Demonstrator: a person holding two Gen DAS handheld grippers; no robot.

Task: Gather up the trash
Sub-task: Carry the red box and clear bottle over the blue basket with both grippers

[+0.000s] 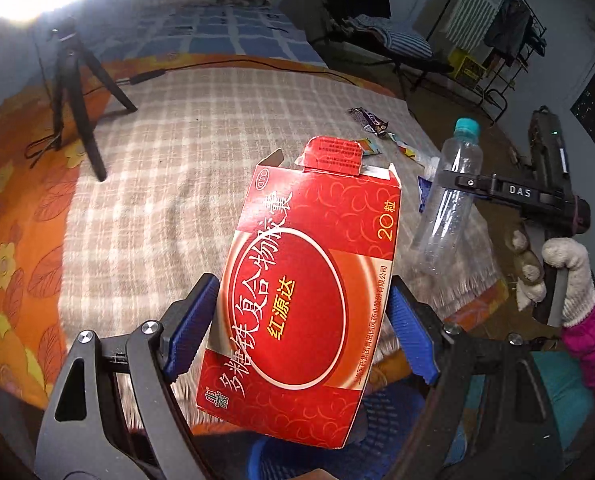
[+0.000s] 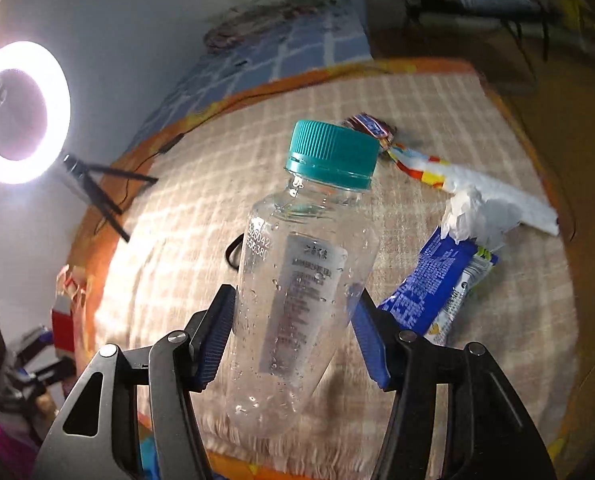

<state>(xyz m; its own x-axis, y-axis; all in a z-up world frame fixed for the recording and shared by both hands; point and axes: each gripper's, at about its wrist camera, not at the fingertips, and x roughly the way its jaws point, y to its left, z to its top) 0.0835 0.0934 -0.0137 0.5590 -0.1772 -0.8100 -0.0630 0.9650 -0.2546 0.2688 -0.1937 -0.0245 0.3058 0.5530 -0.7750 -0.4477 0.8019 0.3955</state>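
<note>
Above the bed's near edge, the left tool (image 1: 301, 328) grasps a red medicine box (image 1: 309, 280), flap open. To its right, the right tool (image 2: 293, 336) grasps an empty plastic bottle (image 2: 301, 272). Two items are lifted; neither is deposited. Remaining on the checked blanket (image 2: 497, 340): a blue wrapper (image 2: 429, 284), crumpled tissue (image 2: 481, 208) and farther wrappers (image 2: 371, 128).
</note>
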